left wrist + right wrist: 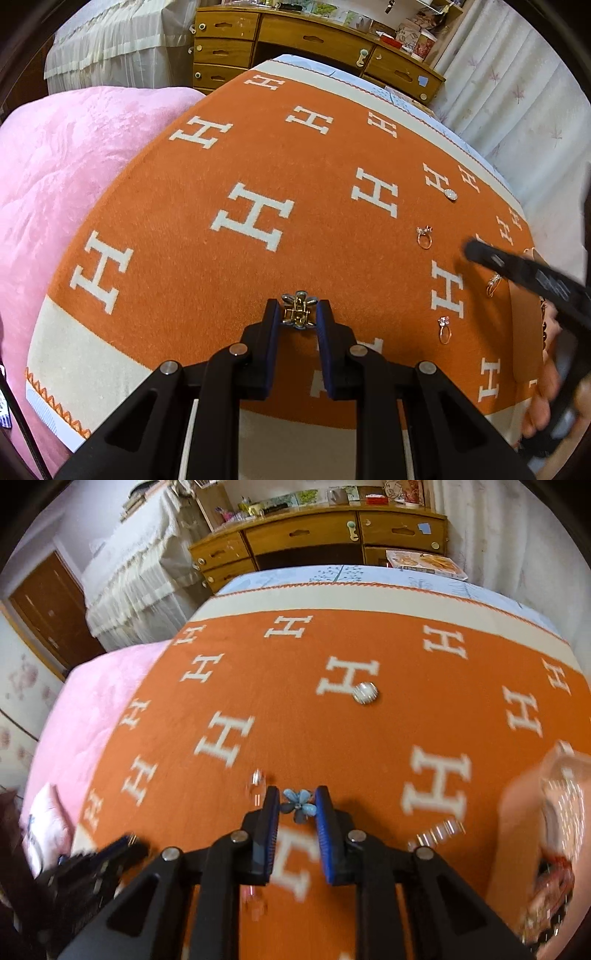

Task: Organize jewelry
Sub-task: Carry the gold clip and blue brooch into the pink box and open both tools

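My left hand-held gripper (298,314) holds a little flower clip (297,309). My right hand-held gripper (297,806) holds a blue flower (298,805). Rings (424,237) lie near the blanket's (221,280) right edge.

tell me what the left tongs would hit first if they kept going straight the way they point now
Beyond the flower clip held between the left tongs, the line runs over the bare orange blanket. They point downward, so they would probably meet the blanket first; depth is hard to judge. The rings lie off to the right.
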`<state>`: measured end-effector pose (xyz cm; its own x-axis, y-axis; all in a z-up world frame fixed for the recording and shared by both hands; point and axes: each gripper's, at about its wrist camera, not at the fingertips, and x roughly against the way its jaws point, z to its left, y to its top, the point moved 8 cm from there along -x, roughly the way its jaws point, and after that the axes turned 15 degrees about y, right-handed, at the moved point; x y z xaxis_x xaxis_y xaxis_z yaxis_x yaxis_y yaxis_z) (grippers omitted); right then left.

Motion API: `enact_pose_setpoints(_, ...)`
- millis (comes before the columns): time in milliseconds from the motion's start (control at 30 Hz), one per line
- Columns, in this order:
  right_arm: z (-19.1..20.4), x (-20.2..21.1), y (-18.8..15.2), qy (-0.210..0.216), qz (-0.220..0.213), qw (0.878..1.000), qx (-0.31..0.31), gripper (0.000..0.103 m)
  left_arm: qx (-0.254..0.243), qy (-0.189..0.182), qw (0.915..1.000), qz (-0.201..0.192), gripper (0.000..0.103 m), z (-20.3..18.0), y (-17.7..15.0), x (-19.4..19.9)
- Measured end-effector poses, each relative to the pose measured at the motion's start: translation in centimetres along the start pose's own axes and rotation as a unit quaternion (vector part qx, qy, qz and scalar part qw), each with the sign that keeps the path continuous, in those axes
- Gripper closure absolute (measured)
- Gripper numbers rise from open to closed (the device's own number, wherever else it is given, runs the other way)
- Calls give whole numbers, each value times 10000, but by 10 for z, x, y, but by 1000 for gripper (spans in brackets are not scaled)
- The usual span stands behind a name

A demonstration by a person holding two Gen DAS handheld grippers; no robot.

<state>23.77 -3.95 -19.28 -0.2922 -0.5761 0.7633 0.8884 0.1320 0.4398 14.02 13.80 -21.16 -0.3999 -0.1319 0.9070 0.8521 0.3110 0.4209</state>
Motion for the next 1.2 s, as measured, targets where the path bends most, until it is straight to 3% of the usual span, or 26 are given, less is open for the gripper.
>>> enact_pose_setpoints(133, 1, 41, -28, 341, -284, 9990, 7, 84, -134, -59, 9999, -31, 85, -11, -5, 6)
enact_pose_setpoints(400, -11, 132, -80, 776, -1226, 9894, 18, 84, -824, -2, 9929, -859, 85, -65, -9, 55)
enact_pose_setpoints(767, -89, 228, -87, 323, -2461, 9655, -784, 84, -1909, -727, 9727, -1098, 85, -193, -19, 99)
enact_pose_setpoints(933, -121, 233, -93, 348, -2426, 9615, -1245, 84, -2259, -1160, 9613, -1065, 85, -251, -27, 116)
enact_pose_setpoints(1200, -135, 202, -109, 374, -1946, 9699, -1413, 83, -2637, -1202, 9542, -747, 85, -287, -58, 96)
